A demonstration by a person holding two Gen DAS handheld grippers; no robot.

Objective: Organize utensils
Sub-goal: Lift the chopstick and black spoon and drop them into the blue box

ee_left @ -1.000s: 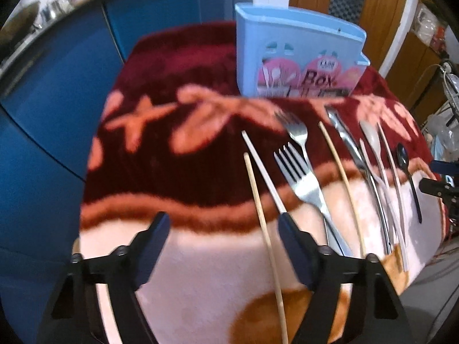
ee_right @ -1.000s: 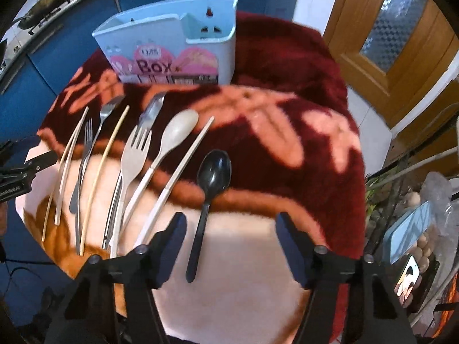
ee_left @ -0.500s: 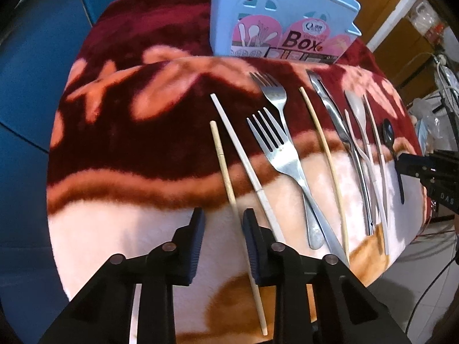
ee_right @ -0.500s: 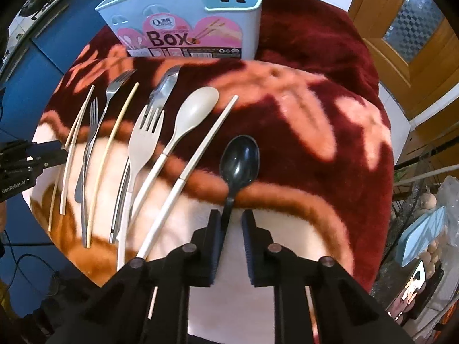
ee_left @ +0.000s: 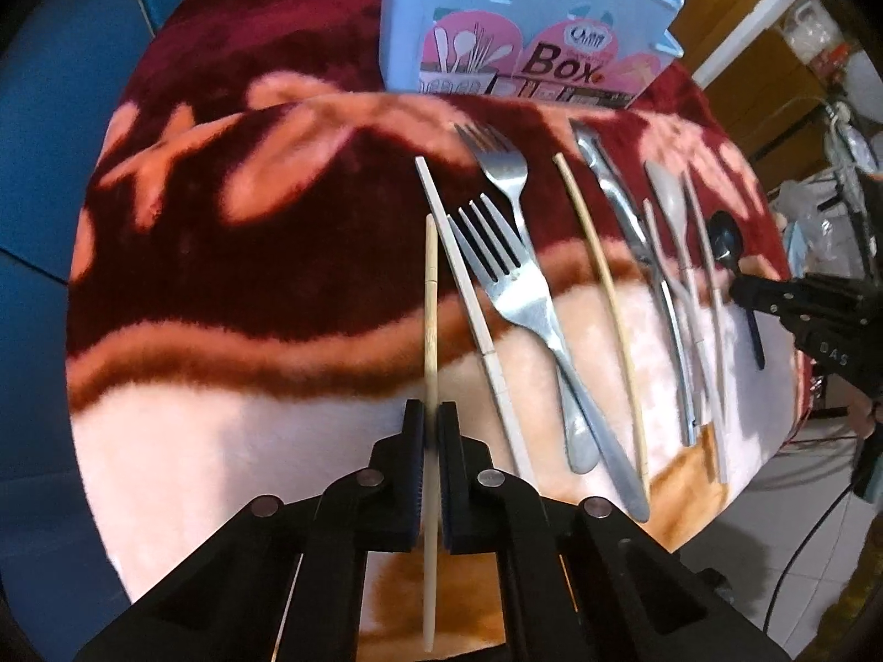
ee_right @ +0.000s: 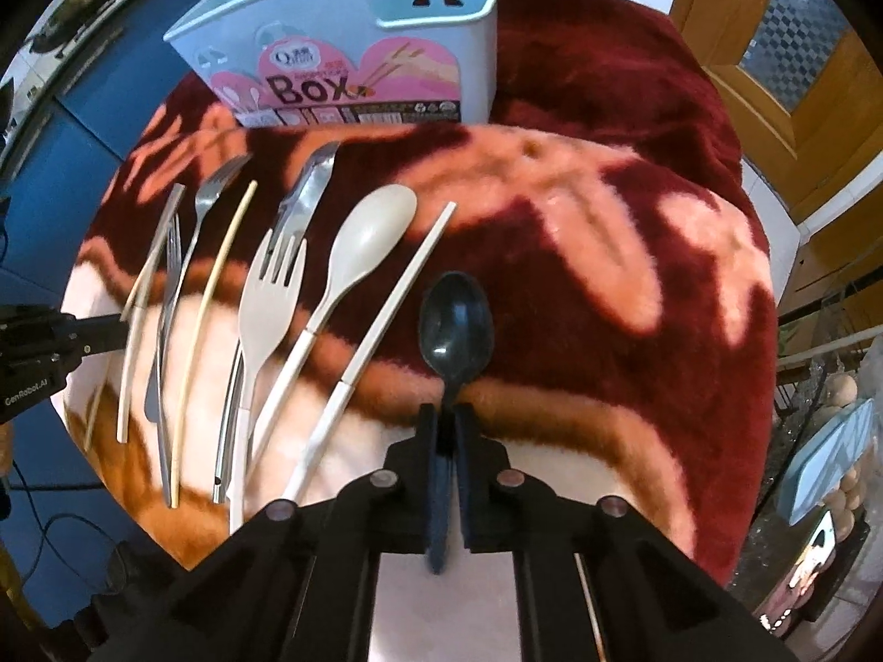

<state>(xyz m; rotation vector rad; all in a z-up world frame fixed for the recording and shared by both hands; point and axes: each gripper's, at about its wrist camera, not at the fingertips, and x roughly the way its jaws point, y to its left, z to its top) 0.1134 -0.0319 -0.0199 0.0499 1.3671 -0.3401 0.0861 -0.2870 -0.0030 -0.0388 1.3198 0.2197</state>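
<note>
I am holding the left gripper (ee_left: 430, 425) at the lower centre of its view, its jaws having just been closing and now pinching a pale wooden chopstick (ee_left: 430, 298) that is running straight up the frame. Just right of it, a white chopstick (ee_left: 469, 303) is lying on the blanket (ee_left: 248, 276), followed rightward by two crossing steel forks (ee_left: 519, 287), a yellowish chopstick (ee_left: 601, 287) and a cluster of mixed cutlery I cannot separate clearly. The blue utensil box (ee_left: 524, 16) is standing at the top centre, well apart from the row.

I am holding the right gripper (ee_right: 447, 422) at the lower centre of its own view; its jaws have likewise just been closing and are now clamping the handle of the black spoon (ee_right: 455, 325), whose bowl is showing just above the fingertips. To its left are lying a white-handled chopstick (ee_right: 386, 325), a beige spoon (ee_right: 370, 237), a beige fork (ee_right: 270, 303) and a steel knife (ee_right: 306, 193) partly under it. The box (ee_right: 353, 55) is sitting at the upper centre of this frame. The left gripper (ee_right: 110, 328) is appearing at the left edge.
</note>
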